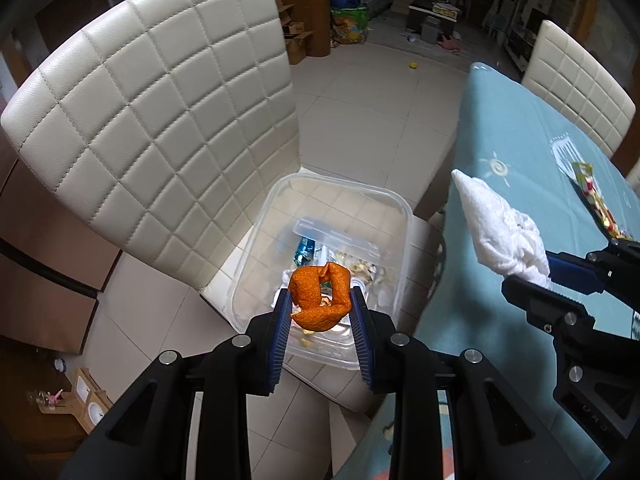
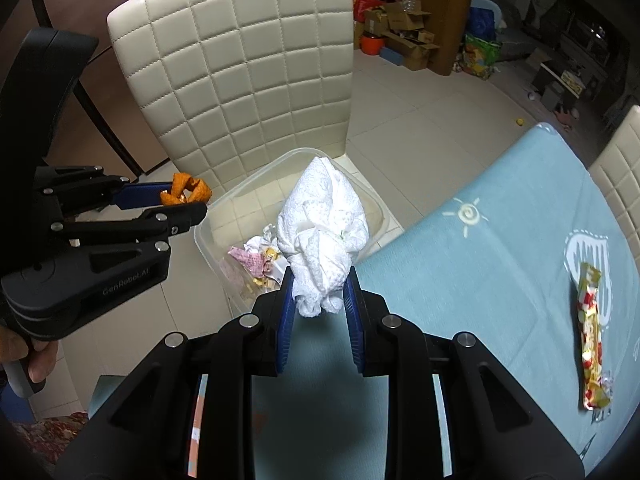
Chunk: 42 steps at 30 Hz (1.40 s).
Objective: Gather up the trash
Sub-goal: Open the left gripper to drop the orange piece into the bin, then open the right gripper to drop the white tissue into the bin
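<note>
My left gripper [image 1: 320, 300] is shut on an orange peel [image 1: 320, 296] and holds it above a clear plastic bin [image 1: 400, 216] that sits on a white chair seat. The bin holds several wrappers and scraps. The left gripper and the peel [image 2: 186, 192] also show in the right wrist view, left of the bin [image 2: 208, 240]. My right gripper [image 2: 320, 284] is shut on a crumpled white tissue [image 2: 324, 224], held over the table edge beside the bin. The tissue [image 1: 500, 228] shows at right in the left wrist view.
A light blue tablecloth [image 2: 500, 240] covers the table at right, with a red-and-yellow snack wrapper [image 2: 592, 340] lying on it. The quilted white chair back [image 1: 152, 120] rises behind the bin. A second white chair [image 1: 576, 80] stands at the table's far side.
</note>
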### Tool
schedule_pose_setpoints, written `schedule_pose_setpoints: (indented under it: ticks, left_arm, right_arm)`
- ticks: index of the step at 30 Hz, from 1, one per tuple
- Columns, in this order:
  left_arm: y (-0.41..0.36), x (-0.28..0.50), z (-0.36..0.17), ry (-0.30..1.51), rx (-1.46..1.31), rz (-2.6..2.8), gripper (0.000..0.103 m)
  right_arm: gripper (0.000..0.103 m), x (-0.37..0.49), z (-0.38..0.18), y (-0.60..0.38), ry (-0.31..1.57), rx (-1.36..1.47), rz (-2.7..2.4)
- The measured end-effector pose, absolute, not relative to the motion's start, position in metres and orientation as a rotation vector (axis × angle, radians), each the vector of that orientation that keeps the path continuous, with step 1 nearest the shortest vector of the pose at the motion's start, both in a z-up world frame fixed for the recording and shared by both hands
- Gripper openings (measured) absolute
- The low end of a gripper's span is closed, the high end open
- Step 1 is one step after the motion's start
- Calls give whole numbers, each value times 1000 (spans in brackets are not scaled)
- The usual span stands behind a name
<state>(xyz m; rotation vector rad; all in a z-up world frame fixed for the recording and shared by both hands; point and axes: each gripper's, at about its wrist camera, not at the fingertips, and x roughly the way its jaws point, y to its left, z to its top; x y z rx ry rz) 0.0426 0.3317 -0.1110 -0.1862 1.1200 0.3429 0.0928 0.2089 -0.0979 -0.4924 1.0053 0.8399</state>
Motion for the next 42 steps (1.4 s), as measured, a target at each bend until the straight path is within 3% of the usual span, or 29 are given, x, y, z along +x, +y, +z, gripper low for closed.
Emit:
schedule_pose_setpoints:
  ticks: [12,14,15,30,31,32,33,34,37,42]
  left_arm:
    - [349,60,-118,1124,-212,371,34]
    - [352,62,-117,1114,-226,380,74]
    - [353,62,-116,1105,-229,387,81]
    - [384,37,-135,1154,-270,502,83]
    - [386,36,-136,1154,-274,508,83]
    - [388,33,-136,1154,-279,515,83]
    - [389,31,-136,1155,-283,518,83]
    - [389,30,-136,1156,-286,519,83]
    - [387,25,-133,1152,-288,523,83]
    - [369,26,-124,1143,-281,490,83]
  right_arm:
    - [26,114,-104,225,1004,-497,873]
    - [26,116,-103,229,995,-502,879]
    - [26,118,-103,230,994,-501,881]
    - [28,118,-122,260,1063,-475,971]
    - [37,118,-120,262,1061,-465,972]
    - [64,118,-118,262,1041,-464,954]
    - [78,117,-116,261,1023,-462,942]
    - [84,117,-112,257,998,-449,934]
    - [78,117,-111,252,1010,-455,917]
    - [77,113,-105,224,1019,-438,873]
